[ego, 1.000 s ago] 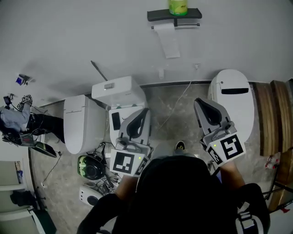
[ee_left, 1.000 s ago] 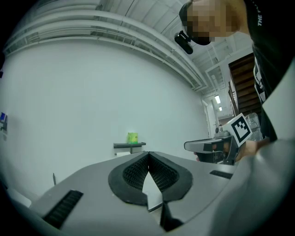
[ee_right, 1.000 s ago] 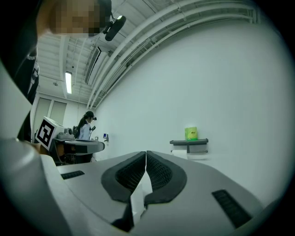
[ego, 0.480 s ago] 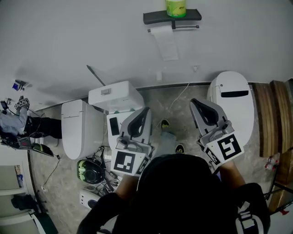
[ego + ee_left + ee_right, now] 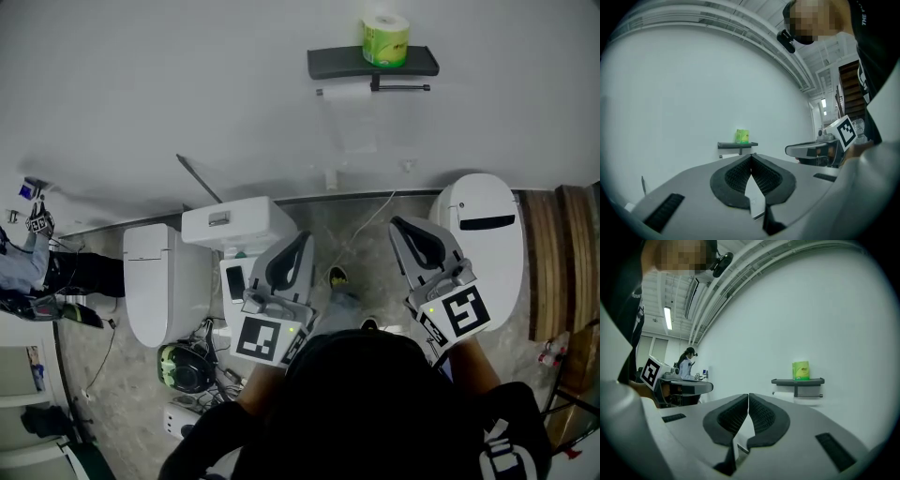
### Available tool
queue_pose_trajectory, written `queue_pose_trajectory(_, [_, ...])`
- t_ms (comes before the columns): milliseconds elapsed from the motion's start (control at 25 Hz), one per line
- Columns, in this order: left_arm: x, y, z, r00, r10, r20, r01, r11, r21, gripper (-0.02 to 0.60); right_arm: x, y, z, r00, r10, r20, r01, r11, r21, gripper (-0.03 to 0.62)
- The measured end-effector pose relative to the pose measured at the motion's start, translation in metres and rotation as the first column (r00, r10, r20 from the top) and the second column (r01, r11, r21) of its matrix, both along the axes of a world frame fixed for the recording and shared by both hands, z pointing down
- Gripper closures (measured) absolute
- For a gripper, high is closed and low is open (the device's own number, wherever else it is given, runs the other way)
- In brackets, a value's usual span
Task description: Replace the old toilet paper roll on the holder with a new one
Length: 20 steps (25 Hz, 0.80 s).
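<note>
Both claws now stand nearer the wall than a second ago, and the holder (image 5: 417, 62) shows larger in the head view, though still well apart from them. Your left claw (image 5: 300, 240) and right claw (image 5: 401, 227) are pinched together, empty. The old roll (image 5: 348, 93) hangs on its bar with the new roll (image 5: 385, 39) standing on the holder's top, so I judge this an approach only, with the swap not yet begun.

Print on the green-wrapped roll (image 5: 385, 39): illegibly small.

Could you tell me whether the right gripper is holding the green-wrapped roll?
No, the right gripper is shut and empty, while the green-wrapped roll stands on the wall shelf.
</note>
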<state>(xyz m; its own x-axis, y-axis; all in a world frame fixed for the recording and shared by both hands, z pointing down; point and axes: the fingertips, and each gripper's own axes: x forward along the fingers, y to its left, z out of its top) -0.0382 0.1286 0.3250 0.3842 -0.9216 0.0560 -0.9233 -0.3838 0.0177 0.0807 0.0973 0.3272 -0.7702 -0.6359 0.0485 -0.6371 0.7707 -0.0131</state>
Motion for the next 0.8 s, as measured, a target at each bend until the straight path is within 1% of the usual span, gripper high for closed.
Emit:
queue_pose_trajectory(280, [-0.031,-0.067,0.001,1.0,0.009,-0.013,-0.01,1.0,-0.012,0.558,-0.029,-0.063,0.004,0.999,0.0,-0.038,0.0,1.0,-0.007,0.577])
queue_pose_trajectory(480, [-0.048,-0.107,0.0,0.999,0.036,-0.028,-0.036,0.999,-0.008,0.558,-0.046,-0.098,0.006,0.996,0.009,-0.088,-0.01,1.0,-0.013,0.577])
queue_pose_trajectory(560, [-0.055,-0.121,0.003,0.999,0.045,-0.029,-0.046,0.999,-0.026,0.558,-0.055,-0.11,0.004,0.996,0.009,-0.089,-0.01,1.0,-0.017,0.577])
queue_pose_trajectory(640, [-0.061,-0.134,0.004,0.998,0.058,-0.034,-0.059,0.997,-0.04,0.558,-0.063,-0.123,0.0,0.995,0.011,-0.095,-0.012,1.0,-0.008,0.577])
queue_pose_trajectory(800, [-0.07,-0.157,0.006,0.994,0.087,-0.059,-0.09,0.995,-0.041,0.558,-0.071,-0.144,-0.004,0.989,0.013,-0.147,-0.009,0.999,0.031,0.577])
